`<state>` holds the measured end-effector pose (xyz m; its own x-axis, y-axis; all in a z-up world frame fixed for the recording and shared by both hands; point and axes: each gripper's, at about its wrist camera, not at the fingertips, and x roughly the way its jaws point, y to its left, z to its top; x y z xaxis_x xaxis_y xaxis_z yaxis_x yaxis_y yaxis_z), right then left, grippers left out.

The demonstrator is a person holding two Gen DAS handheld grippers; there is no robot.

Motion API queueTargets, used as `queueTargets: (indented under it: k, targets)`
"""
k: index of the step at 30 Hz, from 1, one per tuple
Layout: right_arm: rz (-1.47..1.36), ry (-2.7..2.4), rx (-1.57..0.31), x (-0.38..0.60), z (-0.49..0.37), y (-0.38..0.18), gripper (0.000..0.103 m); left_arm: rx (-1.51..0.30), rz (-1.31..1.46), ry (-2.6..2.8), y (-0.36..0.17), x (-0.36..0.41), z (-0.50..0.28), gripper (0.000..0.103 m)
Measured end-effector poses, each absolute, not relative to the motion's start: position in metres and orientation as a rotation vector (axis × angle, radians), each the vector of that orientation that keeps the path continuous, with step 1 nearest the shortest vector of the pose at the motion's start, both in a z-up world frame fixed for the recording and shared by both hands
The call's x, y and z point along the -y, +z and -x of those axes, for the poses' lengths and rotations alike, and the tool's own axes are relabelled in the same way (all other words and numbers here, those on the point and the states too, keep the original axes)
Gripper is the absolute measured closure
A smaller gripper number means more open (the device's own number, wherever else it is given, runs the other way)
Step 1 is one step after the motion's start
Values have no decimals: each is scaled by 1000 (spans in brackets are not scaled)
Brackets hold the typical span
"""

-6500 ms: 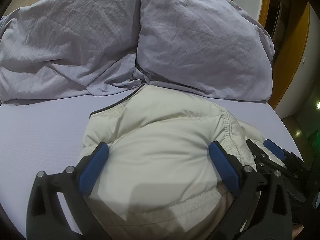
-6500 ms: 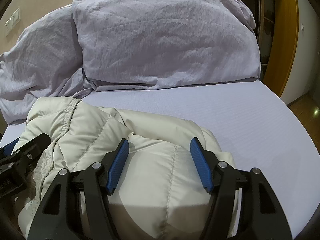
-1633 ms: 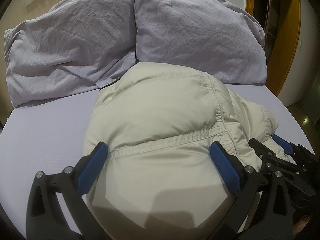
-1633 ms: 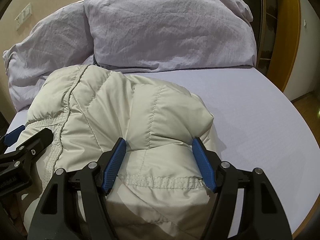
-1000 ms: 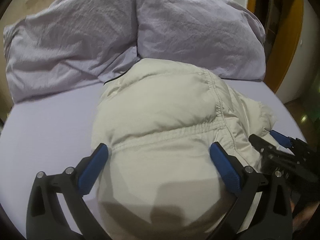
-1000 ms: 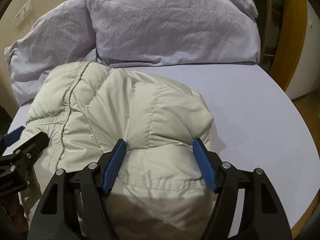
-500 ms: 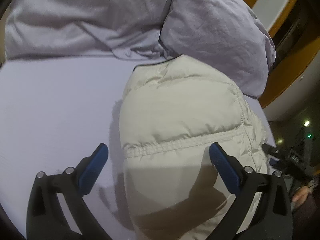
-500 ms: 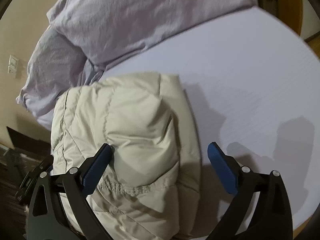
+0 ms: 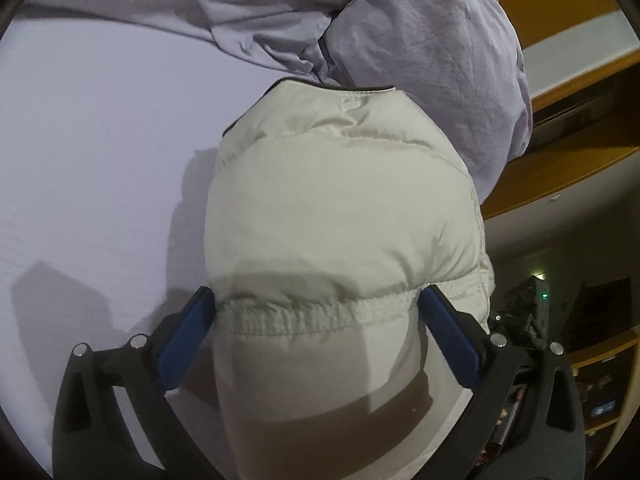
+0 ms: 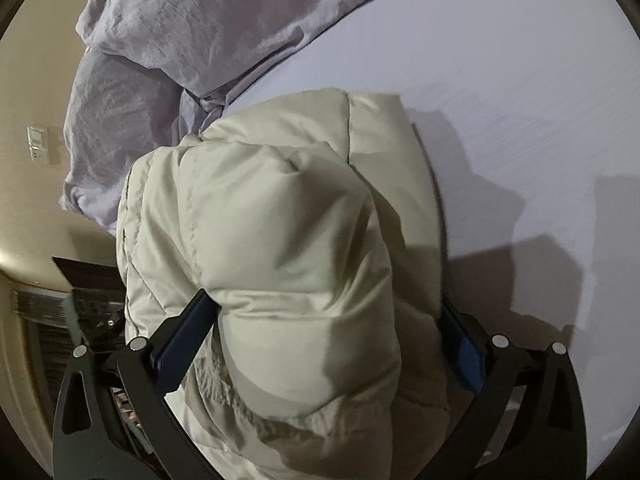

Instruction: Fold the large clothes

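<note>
Two claws, left claw (image 9: 316, 320) and right claw (image 10: 320, 320), spread wide with the puffy cream quilted jacket (image 9: 340, 208) bulging between their blue pads; grip unclear. Lilac bed (image 9: 92, 152) fills frame's left.

It was a bedroom: a bed (image 9: 100, 140) with a lilac sheet, rumpled pillows (image 10: 208, 20) at its head, wooden trim (image 9: 560, 184) beyond.
</note>
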<state>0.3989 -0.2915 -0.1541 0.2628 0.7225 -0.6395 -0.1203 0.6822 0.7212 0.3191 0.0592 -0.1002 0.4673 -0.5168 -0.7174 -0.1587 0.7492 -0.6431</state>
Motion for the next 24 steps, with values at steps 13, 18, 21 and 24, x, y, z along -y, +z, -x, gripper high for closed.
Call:
queueTargets:
  k: [13,18,21,24]
  targets:
    - [-763,811,-1174,284,-404,-157,15,-1081,789,-331,-92,-75,-328,19]
    - [-791,855,-1155,262,-417,-151,26,-1050,762,-307,-82,-94,-347,21]
    - [-787,879,-1141,238,-432,-143,31,-1031,759,-280,-77,-112,-359,21]
    - [-771,891,-1136,214,-446,-134,32,-1011,759,-253,-71,-130,-370,22]
